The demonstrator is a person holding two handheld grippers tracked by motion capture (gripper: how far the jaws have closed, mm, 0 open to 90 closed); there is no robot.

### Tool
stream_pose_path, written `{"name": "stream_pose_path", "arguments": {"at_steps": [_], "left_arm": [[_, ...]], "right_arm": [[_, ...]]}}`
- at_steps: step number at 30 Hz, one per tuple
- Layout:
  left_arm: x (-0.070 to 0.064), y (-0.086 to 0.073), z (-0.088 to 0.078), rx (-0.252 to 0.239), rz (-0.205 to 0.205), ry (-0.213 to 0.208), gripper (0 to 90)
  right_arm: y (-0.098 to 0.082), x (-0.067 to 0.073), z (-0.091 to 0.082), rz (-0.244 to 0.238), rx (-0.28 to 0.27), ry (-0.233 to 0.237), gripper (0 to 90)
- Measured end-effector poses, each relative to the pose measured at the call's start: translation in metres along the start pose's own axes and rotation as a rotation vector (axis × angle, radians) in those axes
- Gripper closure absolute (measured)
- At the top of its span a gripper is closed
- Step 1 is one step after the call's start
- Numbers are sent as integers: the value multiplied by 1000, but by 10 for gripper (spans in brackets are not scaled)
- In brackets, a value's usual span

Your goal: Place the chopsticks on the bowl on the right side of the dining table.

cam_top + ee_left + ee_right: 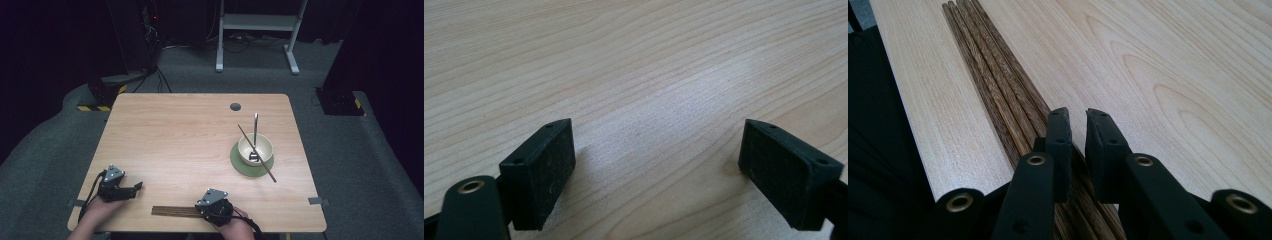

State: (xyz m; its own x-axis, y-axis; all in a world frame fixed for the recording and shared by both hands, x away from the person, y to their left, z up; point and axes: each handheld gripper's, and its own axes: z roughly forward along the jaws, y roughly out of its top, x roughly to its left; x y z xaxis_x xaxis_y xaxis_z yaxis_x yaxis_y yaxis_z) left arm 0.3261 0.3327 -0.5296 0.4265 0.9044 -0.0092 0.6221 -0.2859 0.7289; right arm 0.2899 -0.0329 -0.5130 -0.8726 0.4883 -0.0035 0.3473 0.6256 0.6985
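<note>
A bundle of dark wooden chopsticks (172,211) (993,85) lies along the table's near edge. My right gripper (201,211) (1078,130) sits low over the bundle's right end. Its jaws are drawn close together, and the outermost stick runs in between the pads. My left gripper (138,188) (656,165) rests at the near left with its jaws wide apart over bare wood, nothing between them. At the right, a cream bowl (255,148) stands on a green saucer (239,164). A metal spoon (255,125) leans in it and a single chopstick (269,174) lies across it.
The light wooden table (175,135) has a round cable hole (235,106) near its far edge. Beyond it are a white desk frame (257,30), cables and dark equipment on grey carpet. The chopsticks lie close to the table's front edge.
</note>
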Motion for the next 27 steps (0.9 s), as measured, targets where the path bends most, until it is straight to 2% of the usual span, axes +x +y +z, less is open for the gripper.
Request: {"name": "stream_pose_path", "arguments": {"at_steps": [7,11,17,18,22,27], "left_arm": [[0,0,0,0,1,-1,149],[0,0,0,0,1,-1,149],[0,0,0,-2,0,1,149],[0,0,0,-2,-1,2,150],[0,0,0,-1,-1,1,150],[-1,0,0,-2,-3,4,151]], "right_arm": [[-1,-3,0,7,3,-14,800],[-2,-9,0,27,7,-29,801],[-6,-25,-2,58,6,-67,801],[-8,-32,-3,80,5,-88,801],[-13,-47,-6,112,5,-134,793],[-16,-59,-8,151,-1,-162,764]]}}
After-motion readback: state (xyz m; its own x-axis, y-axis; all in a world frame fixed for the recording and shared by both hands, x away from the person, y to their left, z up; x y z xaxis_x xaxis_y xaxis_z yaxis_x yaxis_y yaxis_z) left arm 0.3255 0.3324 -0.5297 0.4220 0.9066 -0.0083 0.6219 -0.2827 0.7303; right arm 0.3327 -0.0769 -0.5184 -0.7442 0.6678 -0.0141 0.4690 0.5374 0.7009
